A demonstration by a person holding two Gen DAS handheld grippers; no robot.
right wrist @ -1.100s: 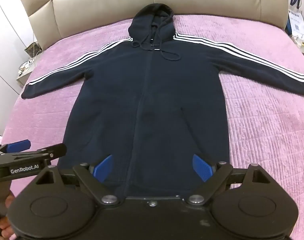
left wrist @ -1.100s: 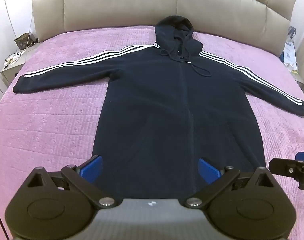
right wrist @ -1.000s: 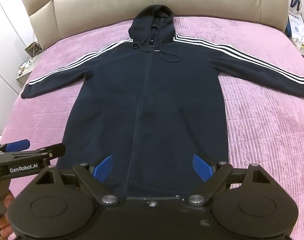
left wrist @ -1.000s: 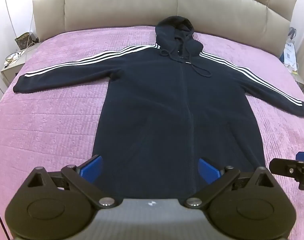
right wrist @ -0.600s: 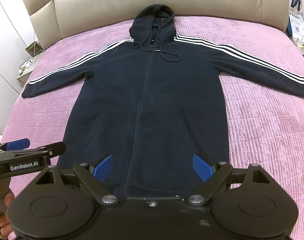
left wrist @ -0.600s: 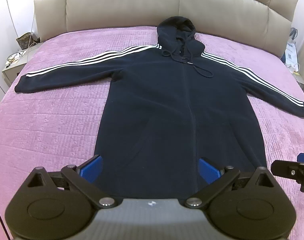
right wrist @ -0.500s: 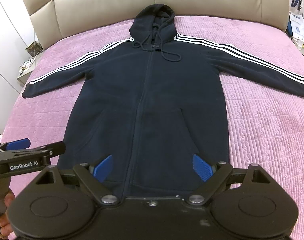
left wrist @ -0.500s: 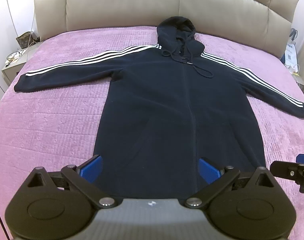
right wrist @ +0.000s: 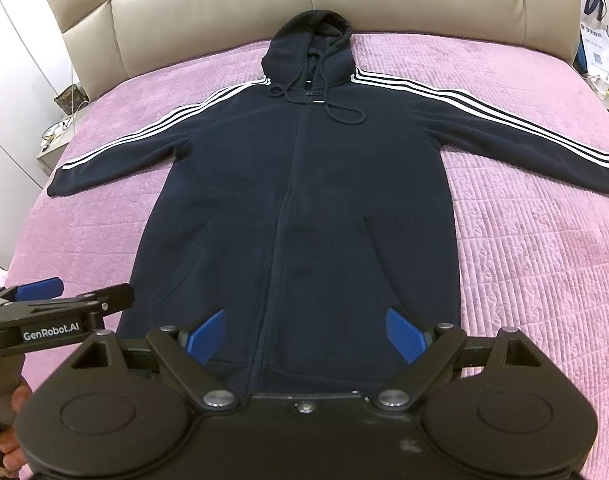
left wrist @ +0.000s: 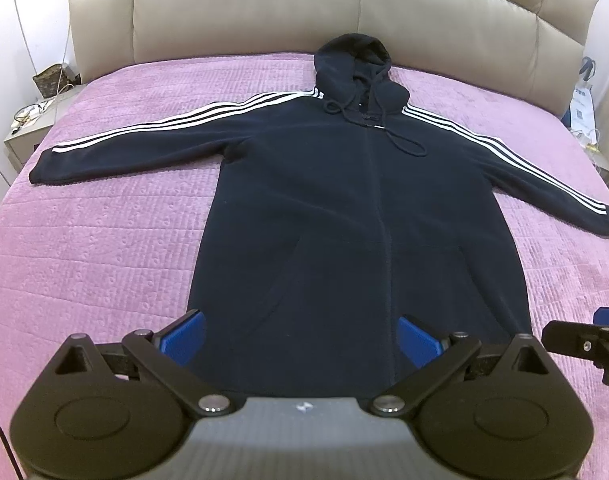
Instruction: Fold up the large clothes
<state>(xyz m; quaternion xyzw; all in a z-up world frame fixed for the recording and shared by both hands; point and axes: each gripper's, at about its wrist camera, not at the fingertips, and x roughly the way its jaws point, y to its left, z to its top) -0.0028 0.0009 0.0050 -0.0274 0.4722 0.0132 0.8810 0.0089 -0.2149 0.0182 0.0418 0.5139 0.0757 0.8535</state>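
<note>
A long dark navy zip hoodie (left wrist: 356, 220) with white sleeve stripes lies flat, front up, on the purple bedspread (left wrist: 104, 248), sleeves spread and hood toward the headboard. It also shows in the right wrist view (right wrist: 304, 200). My left gripper (left wrist: 300, 338) is open and empty, hovering over the hoodie's bottom hem. My right gripper (right wrist: 306, 336) is open and empty, also above the hem. Each gripper shows at the edge of the other's view: the right one (left wrist: 584, 340) and the left one (right wrist: 56, 300).
A beige padded headboard (left wrist: 304, 20) stands at the far end. A nightstand (left wrist: 28, 128) with small items is at the far left. A white bag (right wrist: 596, 48) stands at the far right.
Both grippers stay open and nearly still; the views have shifted only slightly. The hoodie has not moved.
</note>
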